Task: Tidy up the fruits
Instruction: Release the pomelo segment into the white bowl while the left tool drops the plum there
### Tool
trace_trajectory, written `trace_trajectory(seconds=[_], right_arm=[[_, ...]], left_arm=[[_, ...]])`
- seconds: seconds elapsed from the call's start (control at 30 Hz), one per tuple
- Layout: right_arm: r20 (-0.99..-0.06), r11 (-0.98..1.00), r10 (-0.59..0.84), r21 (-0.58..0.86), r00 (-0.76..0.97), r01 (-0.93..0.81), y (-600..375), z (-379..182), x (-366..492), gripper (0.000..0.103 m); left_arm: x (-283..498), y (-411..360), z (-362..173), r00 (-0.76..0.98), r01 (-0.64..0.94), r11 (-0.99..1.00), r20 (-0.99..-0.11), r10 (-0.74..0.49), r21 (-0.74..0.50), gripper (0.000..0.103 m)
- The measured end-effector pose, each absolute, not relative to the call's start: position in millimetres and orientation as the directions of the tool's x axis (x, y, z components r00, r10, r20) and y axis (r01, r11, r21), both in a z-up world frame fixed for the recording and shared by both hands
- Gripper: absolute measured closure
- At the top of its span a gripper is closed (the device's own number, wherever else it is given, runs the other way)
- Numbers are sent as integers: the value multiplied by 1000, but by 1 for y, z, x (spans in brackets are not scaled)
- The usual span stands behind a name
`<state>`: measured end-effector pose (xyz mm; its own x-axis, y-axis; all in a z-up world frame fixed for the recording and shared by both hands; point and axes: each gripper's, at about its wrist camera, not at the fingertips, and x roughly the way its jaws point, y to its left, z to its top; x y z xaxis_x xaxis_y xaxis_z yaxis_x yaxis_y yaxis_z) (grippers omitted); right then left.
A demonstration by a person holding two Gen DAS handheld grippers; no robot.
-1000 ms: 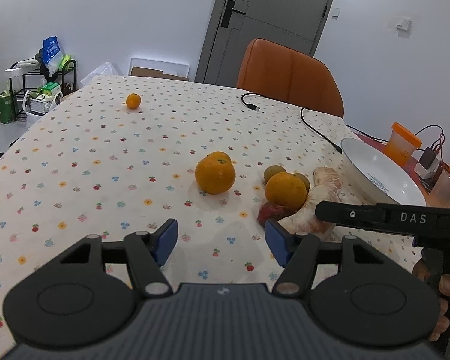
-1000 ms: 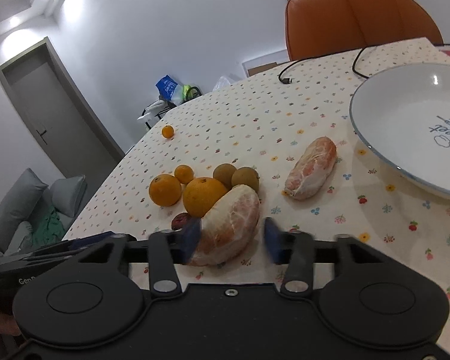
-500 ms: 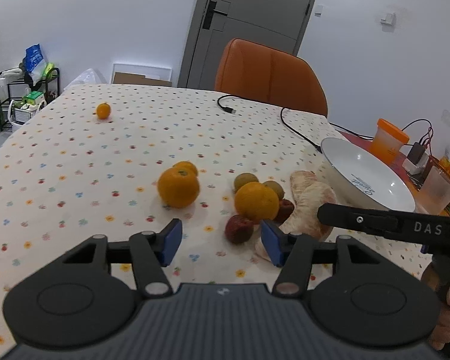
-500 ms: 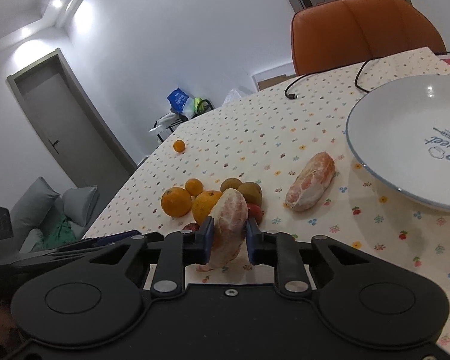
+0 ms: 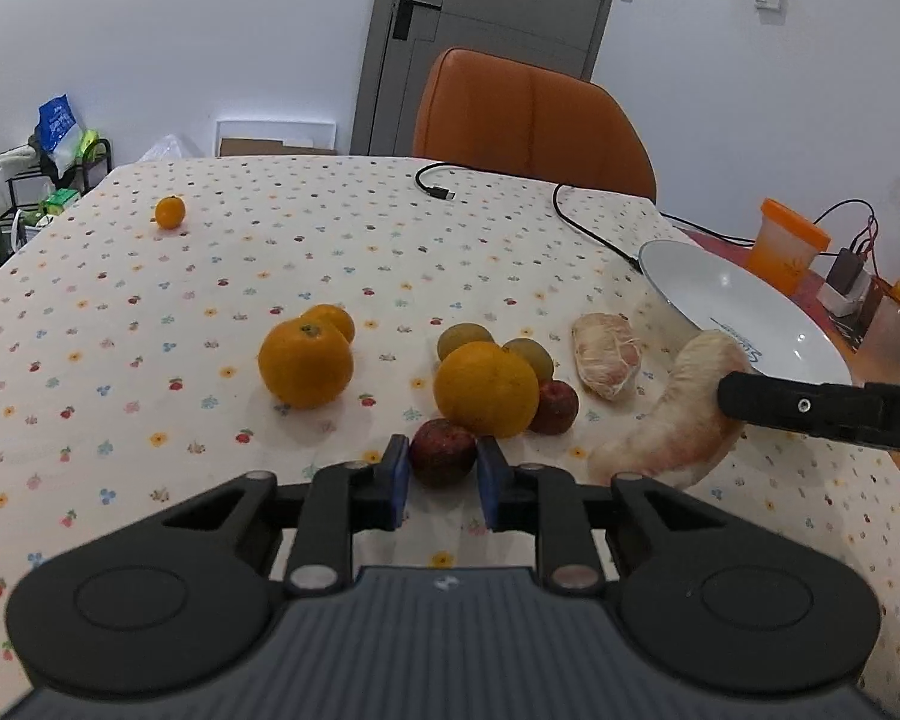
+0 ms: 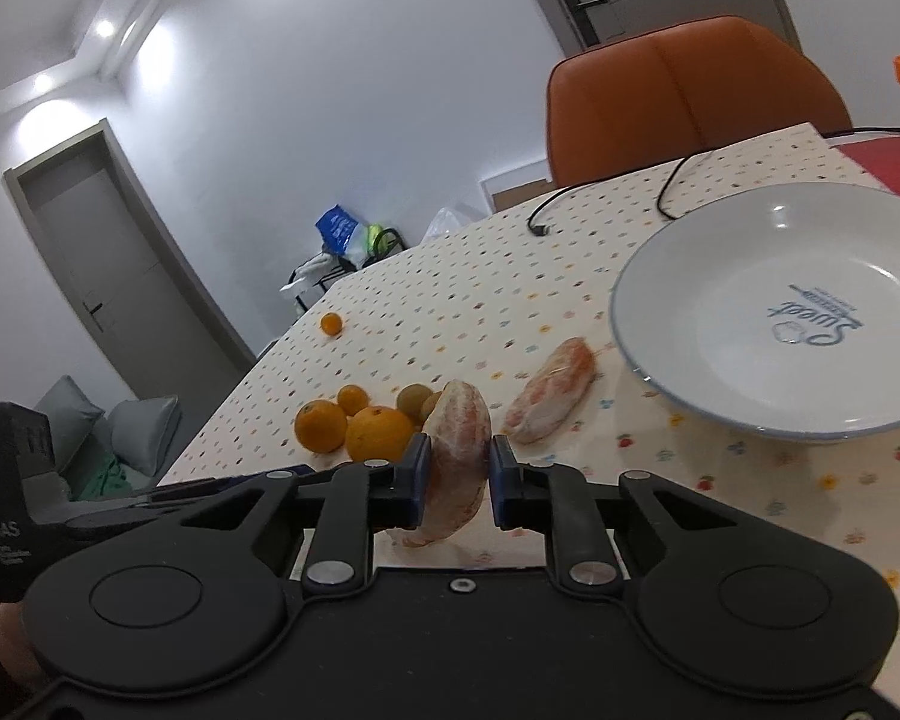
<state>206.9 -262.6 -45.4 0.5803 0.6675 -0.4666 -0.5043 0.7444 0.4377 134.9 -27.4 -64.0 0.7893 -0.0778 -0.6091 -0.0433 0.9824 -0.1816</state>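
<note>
My left gripper (image 5: 439,483) has its blue pads closed around a small dark red fruit (image 5: 442,449) on the flowered tablecloth. Behind it lie a big orange (image 5: 486,389), a second red fruit (image 5: 553,407), two kiwis (image 5: 464,339) and another orange (image 5: 305,363). My right gripper (image 6: 457,481) is shut on a peeled pomelo segment (image 6: 457,468) and holds it lifted off the table; it also shows in the left wrist view (image 5: 681,417). A second pomelo segment (image 6: 549,399) lies by the white plate (image 6: 648,324).
A small tangerine (image 5: 169,211) sits alone far left. A black cable (image 5: 576,222) runs across the back of the table. An orange chair (image 5: 528,120) stands behind. An orange-lidded cup (image 5: 789,246) and clutter lie right of the plate.
My left gripper moved right to the dark red fruit and closed around it. My right gripper closed on the pomelo segment and lifted it toward the plate.
</note>
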Motion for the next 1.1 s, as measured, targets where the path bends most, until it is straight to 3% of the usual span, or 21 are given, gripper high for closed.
trace_trajectory(seconds=[1.1], right_arm=[[-388, 819, 554, 415, 737, -397, -329, -22, 219, 85]], left_arm=[[145, -73, -25, 835, 68, 985, -531, -143, -159, 81]])
